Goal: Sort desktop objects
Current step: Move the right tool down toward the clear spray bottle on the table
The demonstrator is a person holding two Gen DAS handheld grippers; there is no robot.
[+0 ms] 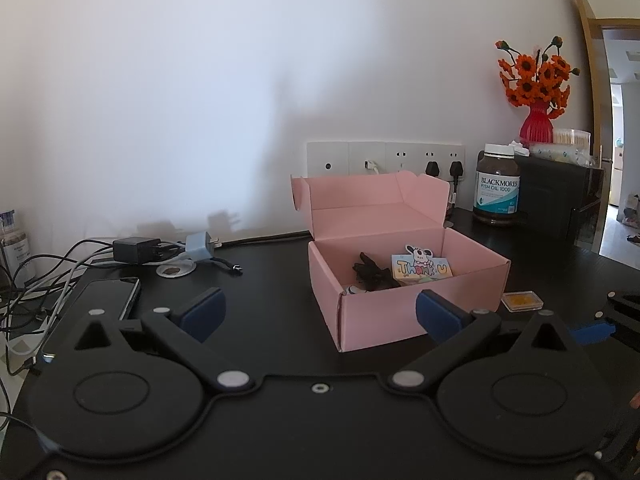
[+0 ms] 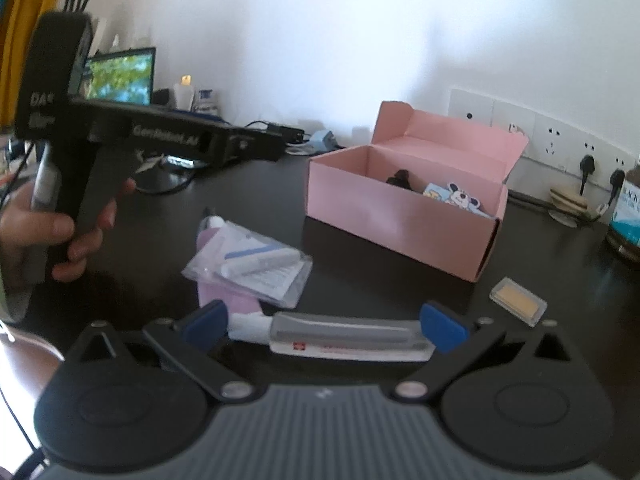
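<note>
I read "BLACKMORES FISH OIL 1000" on the bottle (image 1: 497,184) and "Thank U" on the card (image 1: 421,269) inside the pink box (image 1: 404,312). My left gripper (image 1: 318,314) and right gripper (image 2: 324,322) are both spread wide, holding nothing.

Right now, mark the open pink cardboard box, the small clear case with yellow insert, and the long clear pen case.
Pink cardboard box (image 1: 384,316): left wrist, front wall.
Small clear case (image 2: 518,301): right wrist, yellow insert.
Long clear pen case (image 2: 344,338): right wrist, middle.

A red vase (image 1: 537,122) of orange flowers (image 1: 534,74) (far right) beside wall sockets (image 1: 386,158).

left wrist: low, facing wall | right wrist: low, oblique | shared: pink box (image 1: 404,276) (image 2: 404,216)
</note>
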